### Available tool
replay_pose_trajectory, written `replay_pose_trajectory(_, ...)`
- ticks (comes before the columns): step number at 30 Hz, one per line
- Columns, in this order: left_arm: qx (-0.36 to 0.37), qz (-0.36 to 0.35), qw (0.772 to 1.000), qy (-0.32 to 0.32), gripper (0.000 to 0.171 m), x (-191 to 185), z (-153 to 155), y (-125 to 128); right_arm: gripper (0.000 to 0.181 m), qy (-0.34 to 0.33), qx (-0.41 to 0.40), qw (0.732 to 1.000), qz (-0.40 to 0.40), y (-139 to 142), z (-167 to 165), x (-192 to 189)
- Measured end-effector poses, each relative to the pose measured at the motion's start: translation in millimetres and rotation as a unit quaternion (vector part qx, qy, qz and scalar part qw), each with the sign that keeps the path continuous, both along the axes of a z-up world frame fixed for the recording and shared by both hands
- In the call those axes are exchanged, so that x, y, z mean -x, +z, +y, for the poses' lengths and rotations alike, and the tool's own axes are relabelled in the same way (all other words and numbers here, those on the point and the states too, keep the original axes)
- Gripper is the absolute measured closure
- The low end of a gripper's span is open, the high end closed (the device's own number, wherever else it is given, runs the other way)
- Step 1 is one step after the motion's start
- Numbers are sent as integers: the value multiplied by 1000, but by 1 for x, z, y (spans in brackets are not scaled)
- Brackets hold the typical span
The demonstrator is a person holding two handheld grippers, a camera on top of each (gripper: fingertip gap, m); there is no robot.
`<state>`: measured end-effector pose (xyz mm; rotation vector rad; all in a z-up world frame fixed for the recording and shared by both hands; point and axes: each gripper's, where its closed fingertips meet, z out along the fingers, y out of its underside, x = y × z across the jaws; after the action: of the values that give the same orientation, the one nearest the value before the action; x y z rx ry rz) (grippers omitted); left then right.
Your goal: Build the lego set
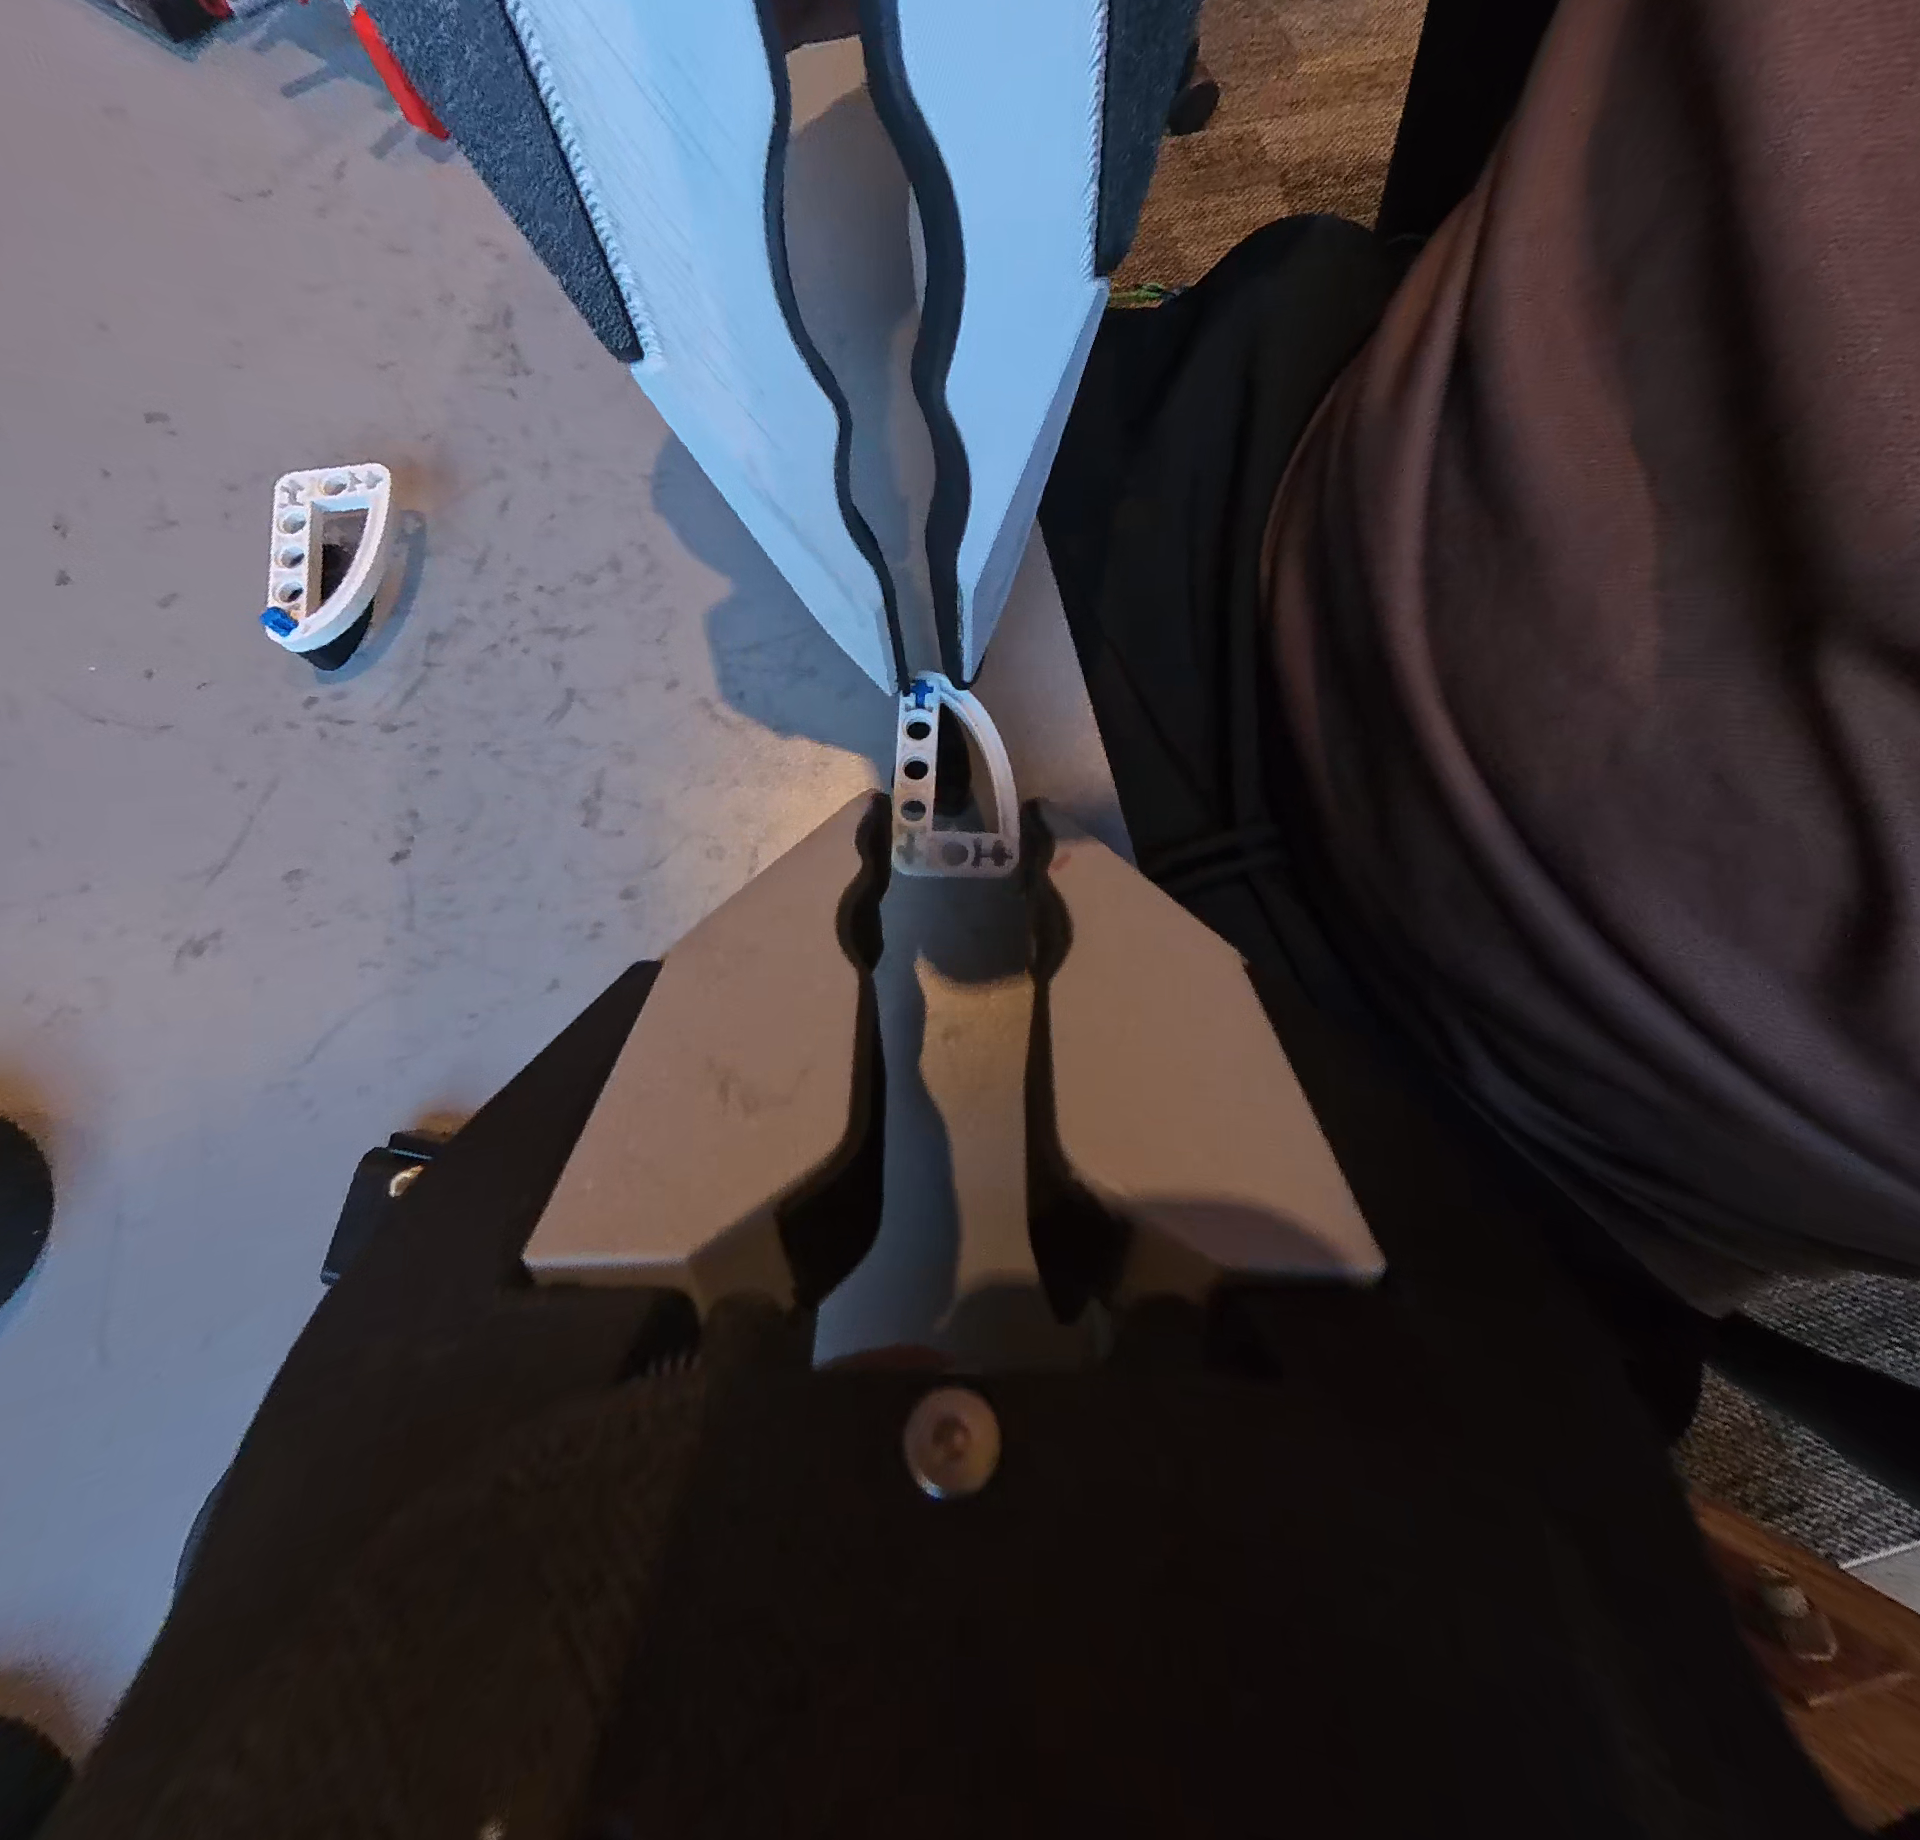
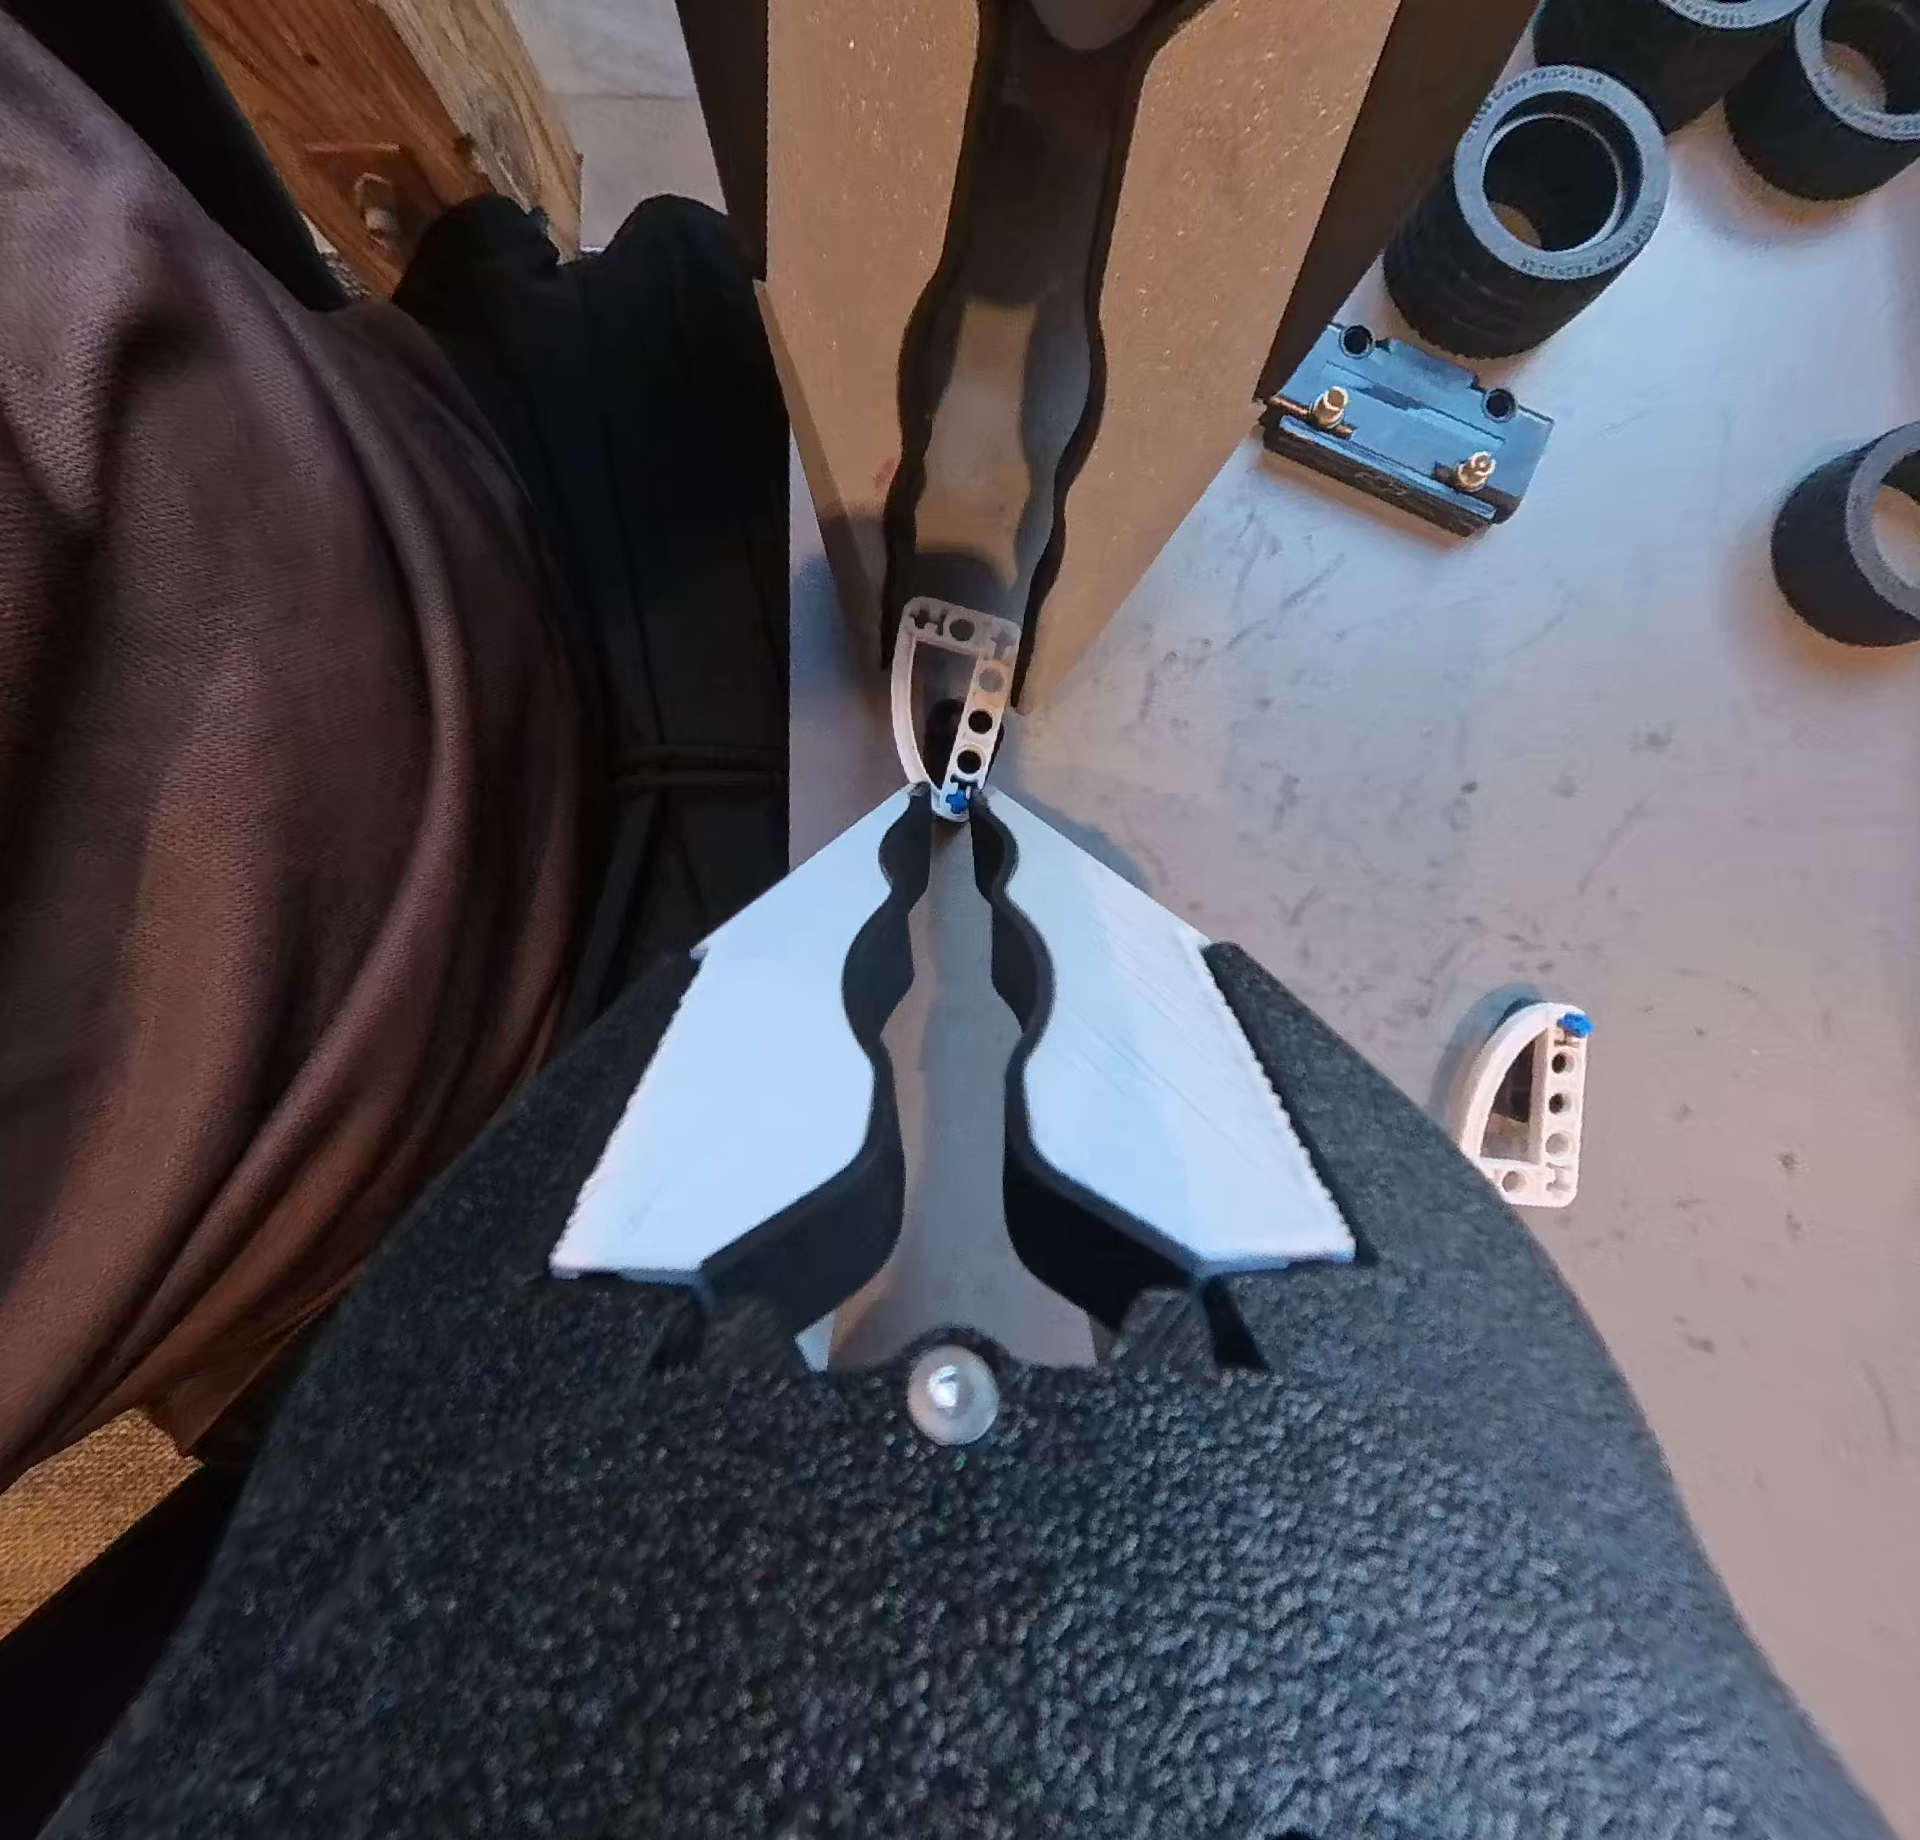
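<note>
- The build looks like it is only getting started. Most parts are loose on the grey surface (image 2: 1351,751).
- One small white curved piece (image 1: 951,782) is in the middle of both views, held up between the two tools.
- The right tool (image 2: 951,803), with pale blue fingers, is pinched tight on the pointed end of that piece, right where a little blue pin (image 2: 958,803) sits.
- The left tool (image 1: 956,824), with tan fingers, has its tips on either side of the wide end of the piece. Its fingers stand wider, and I cannot tell if they are squeezing it or only close to it.
- My guess is the blue pin is being pushed in, or the piece is being passed across.
- A second white piece (image 2: 1527,1110) with its own blue pin lies at the right of the right wrist view, so that one looks ready.
- Black tyres (image 2: 1527,221) wait in the upper right, not on any wheels yet.
- A dark grey block with gold pegs (image 2: 1408,440) lies beside them, not joined to anything.
- Some red parts (image 1: 395,55) sit in the upper left of the left wrist view.
- The tyres have tiny raised letters on their rims, too small to read. I see no other labels.
</note>
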<state>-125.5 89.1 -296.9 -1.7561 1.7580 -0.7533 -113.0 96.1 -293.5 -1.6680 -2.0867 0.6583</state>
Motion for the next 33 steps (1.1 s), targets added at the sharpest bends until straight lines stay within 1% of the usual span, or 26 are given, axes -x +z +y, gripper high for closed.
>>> replay_pose_trajectory(8, -5, 2, 1000, -3, 149, 0, 0, 0, 174, 11, 9, 1000, -20, -1, -1, 0)
replay_pose_trajectory(13, -6, 8, 1000, -7, 149, 0, 0, -1, 174, 7, 29, 999, -31, -2, -1, 0)
replay_pose_trajectory(16, -6, 18, 1000, -12, 150, -2, -1, -6, 174, 15, 15, 999, -44, -6, -2, 0)
replay_pose_trajectory(19, -3, 22, 1000, -15, 150, -2, -1, -6, 174, 17, 22, 999, -44, -6, -2, 0)
replay_pose_trajectory(24, -1, 15, 1000, -7, 150, -2, 0, -6, 174, -19, 33, 999, -5, -5, -2, 1)
replay_pose_trajectory(28, 22, -14, 1000, 4, 149, -2, 1, -5, 172, -53, 29, 998, 34, -4, 2, 0)
replay_pose_trajectory(30, 25, -10, 999, 27, 149, 1, 8, -8, 160, -83, -6, 995, 53, -1, 12, -3)
replay_pose_trajectory(33, 2, -27, 996, 82, 151, 3, 27, -2, 152, -141, -42, 983, 112, 14, 27, -10)
